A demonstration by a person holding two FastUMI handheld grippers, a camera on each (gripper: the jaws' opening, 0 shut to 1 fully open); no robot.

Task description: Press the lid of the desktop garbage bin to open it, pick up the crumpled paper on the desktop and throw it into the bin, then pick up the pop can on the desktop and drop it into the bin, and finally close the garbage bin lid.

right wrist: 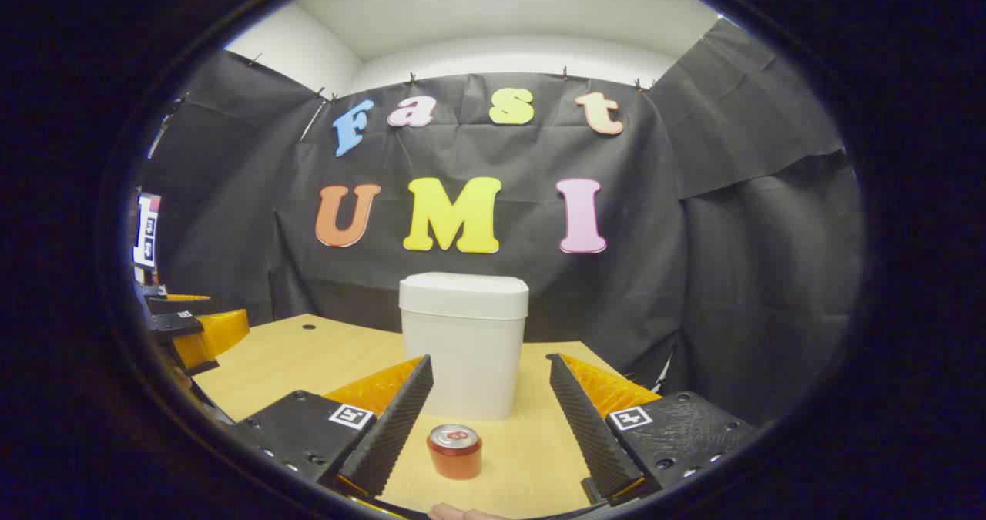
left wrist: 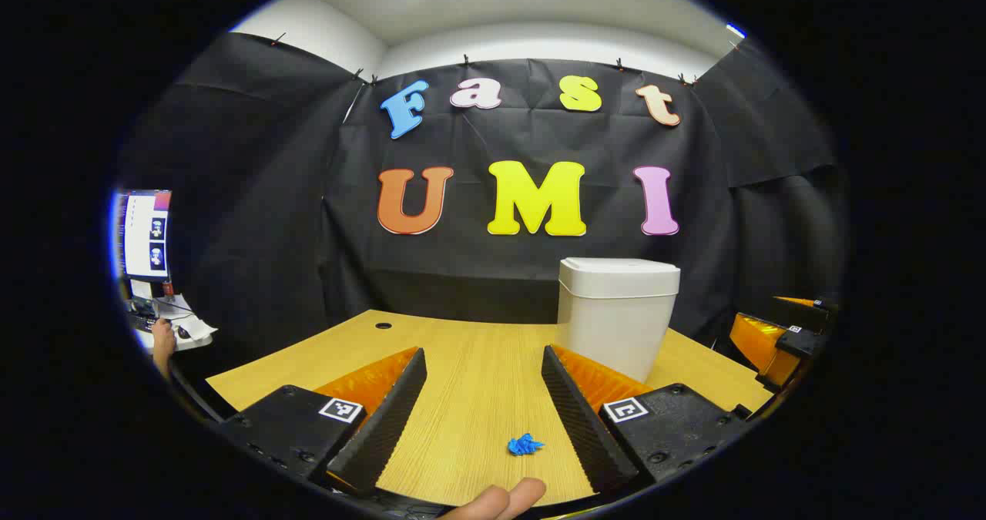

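In the left gripper view, the crumpled paper [left wrist: 525,444] lies low in the frame on the desk [left wrist: 477,366], between the spread fingers of the left gripper [left wrist: 483,370]; the garbage bin [left wrist: 616,312], lid down, stands right of centre. In the right gripper view, the pop can [right wrist: 454,451] stands upright at lower centre, between the spread fingers of the right gripper [right wrist: 489,374], the bin behind it. No writing on the can is legible.
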